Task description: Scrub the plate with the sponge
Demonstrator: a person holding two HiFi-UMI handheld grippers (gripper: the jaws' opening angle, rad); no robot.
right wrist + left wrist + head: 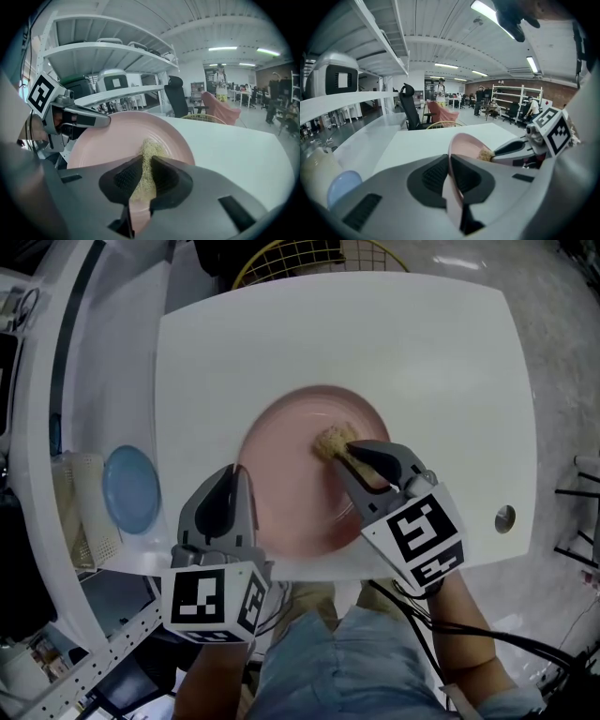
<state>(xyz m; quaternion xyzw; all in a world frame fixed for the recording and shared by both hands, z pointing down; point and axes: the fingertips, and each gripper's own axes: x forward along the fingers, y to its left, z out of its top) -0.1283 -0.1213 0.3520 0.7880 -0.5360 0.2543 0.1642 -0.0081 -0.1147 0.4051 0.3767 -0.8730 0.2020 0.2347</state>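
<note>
Scrubbing is judged under way but unfinished: the round pink plate (pixel 292 486), at the white table's (pixel 422 352) near edge, is clamped by its rim in the left gripper (pixel 240 474), and the yellow fibrous sponge (pixel 331 442), pinched by the right gripper (pixel 351 454), is pressed mid-plate.

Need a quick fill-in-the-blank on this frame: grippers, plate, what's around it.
The left gripper is shut on the rim of the plate, whose colour is ____.
The right gripper is shut on a ____ that lies against the plate's face.
The dish left of the table in the head view is ____.
Missing words: pink; sponge; blue.
</note>
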